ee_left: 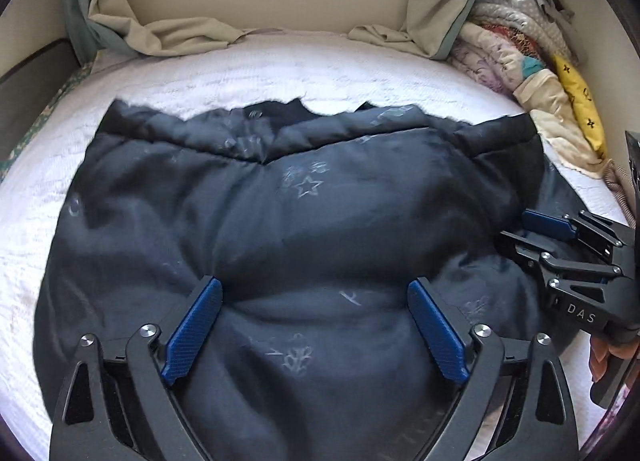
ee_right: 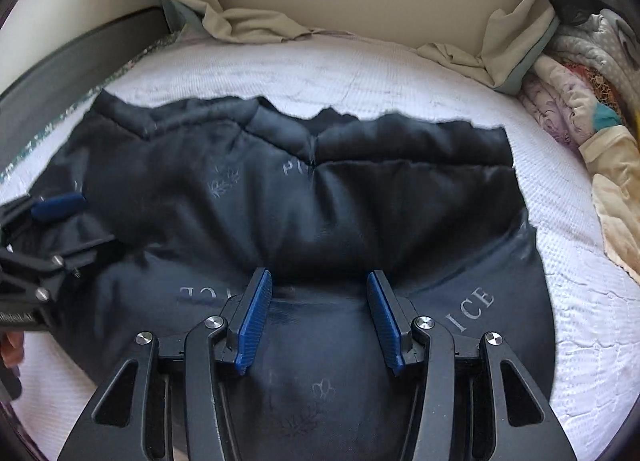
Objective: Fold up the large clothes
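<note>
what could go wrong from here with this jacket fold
1. The jacket is puffy and bulges in the middle; with both tools open and nothing gripped, the fold may spring back open.
2. The left tool and right tool sit close together over the same garment, so a next grab might make them collide.
3. The clothes pile lies near the jacket's right edge, so another fold could snag it.

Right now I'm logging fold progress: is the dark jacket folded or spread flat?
Folded. The dark jacket lies on the white bedspread with a puffy layer doubled over itself, its fold edge running across near both open grippers.
</note>
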{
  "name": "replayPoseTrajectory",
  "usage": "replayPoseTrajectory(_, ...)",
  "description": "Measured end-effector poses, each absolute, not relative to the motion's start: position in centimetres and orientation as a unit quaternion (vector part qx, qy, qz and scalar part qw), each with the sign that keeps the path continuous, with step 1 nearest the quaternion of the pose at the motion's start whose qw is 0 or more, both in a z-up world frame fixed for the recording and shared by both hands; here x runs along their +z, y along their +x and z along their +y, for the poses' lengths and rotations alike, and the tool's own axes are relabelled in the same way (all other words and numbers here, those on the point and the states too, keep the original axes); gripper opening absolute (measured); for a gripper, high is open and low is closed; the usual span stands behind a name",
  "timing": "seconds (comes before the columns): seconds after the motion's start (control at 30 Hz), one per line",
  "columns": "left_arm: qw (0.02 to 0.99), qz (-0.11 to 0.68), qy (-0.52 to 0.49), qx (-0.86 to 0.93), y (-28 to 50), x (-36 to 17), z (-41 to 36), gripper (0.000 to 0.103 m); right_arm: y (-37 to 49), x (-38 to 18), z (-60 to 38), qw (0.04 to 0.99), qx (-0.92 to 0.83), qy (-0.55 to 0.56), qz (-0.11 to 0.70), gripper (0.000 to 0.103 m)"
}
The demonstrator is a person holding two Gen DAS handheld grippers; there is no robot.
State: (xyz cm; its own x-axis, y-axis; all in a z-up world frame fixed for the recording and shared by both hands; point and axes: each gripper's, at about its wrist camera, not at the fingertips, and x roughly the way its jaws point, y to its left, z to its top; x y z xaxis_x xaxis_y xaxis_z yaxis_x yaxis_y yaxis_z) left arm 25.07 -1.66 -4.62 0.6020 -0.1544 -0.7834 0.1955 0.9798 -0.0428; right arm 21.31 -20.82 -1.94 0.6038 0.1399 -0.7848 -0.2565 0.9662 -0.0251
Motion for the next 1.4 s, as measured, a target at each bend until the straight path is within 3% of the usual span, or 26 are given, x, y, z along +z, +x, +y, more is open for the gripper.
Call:
replayPoseTrajectory(0.43, 0.890, 0.447, 0.024, -0.092, 25.4, -6.5, -1.2, 0.096, 21.3, -5.0, -20.1, 0.897, 0.102, -0.088, 0.421, 0.047)
replayPoseTrajectory(0.67, 0.889, 0.447, -0.028, -0.096, 25.1, -2.7, 1.4, 0.096, 22.1, -1.4, -22.4, 0.882, 0.133, -0.020, 0.452, 0.048)
replayPoseTrajectory(0.9, 0.899, 0.432, -0.075, -0.028, 26.4, -1.7, 7.2, 0.094, 21.4, 2.7, -26.9, 0.911, 0.079, 0.016, 0.404, 0.049)
replayPoseTrajectory(1.4, 0.875, 0.469, -0.114, -0.032, 27.8, -5.2, 8.9, 0.092, 24.1, -3.5, -31.9, 0.879, 0.055, 0.098, 0.464, 0.048)
